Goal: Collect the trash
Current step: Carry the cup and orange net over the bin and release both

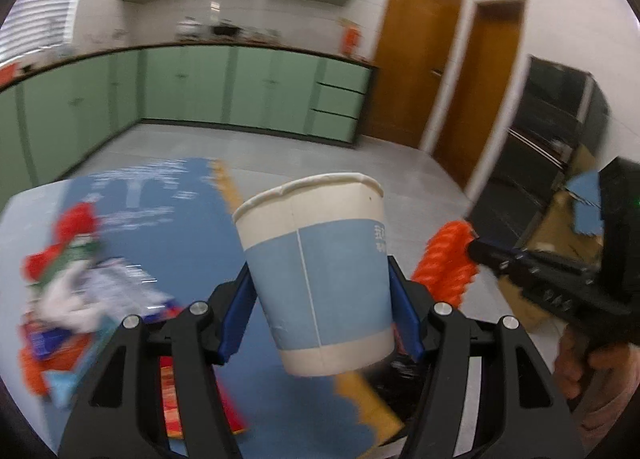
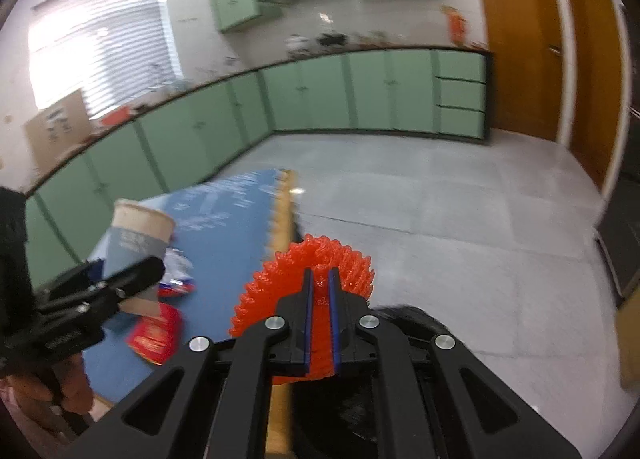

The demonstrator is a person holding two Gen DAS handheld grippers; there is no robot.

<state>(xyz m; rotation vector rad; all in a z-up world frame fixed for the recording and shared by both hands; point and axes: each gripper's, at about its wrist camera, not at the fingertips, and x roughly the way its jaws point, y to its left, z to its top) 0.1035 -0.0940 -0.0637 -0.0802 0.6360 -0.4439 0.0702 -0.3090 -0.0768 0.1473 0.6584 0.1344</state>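
Left wrist cam: the left gripper (image 1: 320, 299) is clamped on a paper cup (image 1: 316, 279), blue band around it, tilted a bit and lifted above the blue mat (image 1: 192, 243). On the mat, left of the cup, there's a blurry heap of wrappers (image 1: 68, 291). Right of the cup sits the orange foam net (image 1: 446, 265). Right wrist cam: the right gripper (image 2: 320, 315) is squeezed shut on that orange foam net (image 2: 304, 271), just past the mat's (image 2: 232, 243) yellow edge, over a black bag (image 2: 400, 391). The cup (image 2: 138, 239) is left of it, above the mat.
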